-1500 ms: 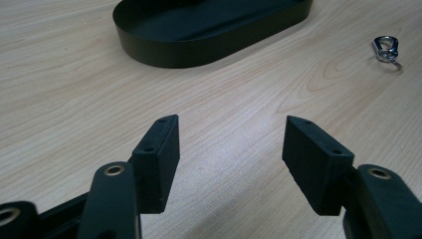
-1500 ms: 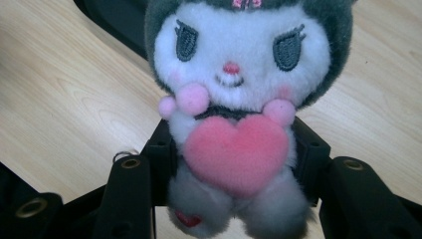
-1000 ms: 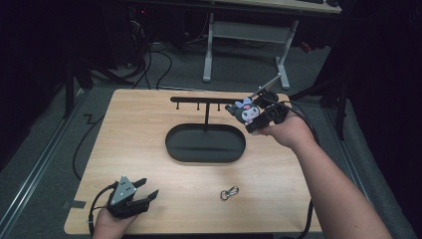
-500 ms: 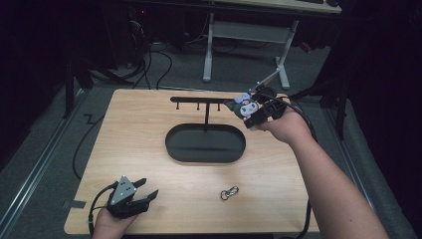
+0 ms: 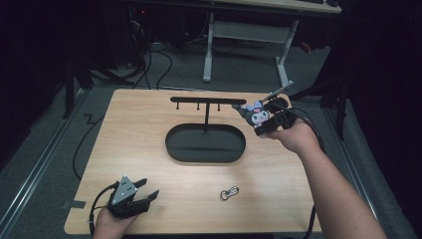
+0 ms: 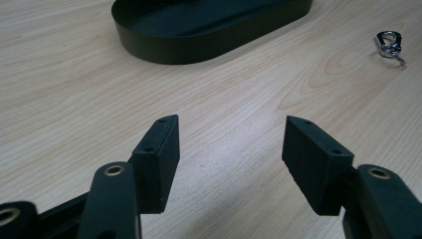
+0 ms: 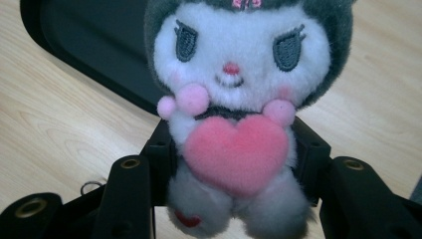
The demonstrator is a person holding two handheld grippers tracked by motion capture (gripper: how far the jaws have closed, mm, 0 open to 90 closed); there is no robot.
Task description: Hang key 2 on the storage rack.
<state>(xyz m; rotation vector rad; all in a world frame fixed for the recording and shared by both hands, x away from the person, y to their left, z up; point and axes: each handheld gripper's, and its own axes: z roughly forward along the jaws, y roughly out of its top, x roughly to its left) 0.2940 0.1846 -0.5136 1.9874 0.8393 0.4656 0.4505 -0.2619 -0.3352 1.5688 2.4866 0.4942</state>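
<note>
The plush toy (image 7: 239,124), clamped at its body between the 2 jaws of the right gripper (image 5: 263,121), is held above the table (image 5: 149,129) just right of the black stand (image 5: 206,105) over its oval tray (image 5: 205,144), while the left gripper (image 5: 135,196) rests released at the table's near-left edge, a metal clip (image 5: 229,192) lying well apart.

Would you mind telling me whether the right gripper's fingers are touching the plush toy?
Touching. In the right gripper view, the right gripper has the plush toy between its fingers, which press against the toy's body on both sides.
</note>
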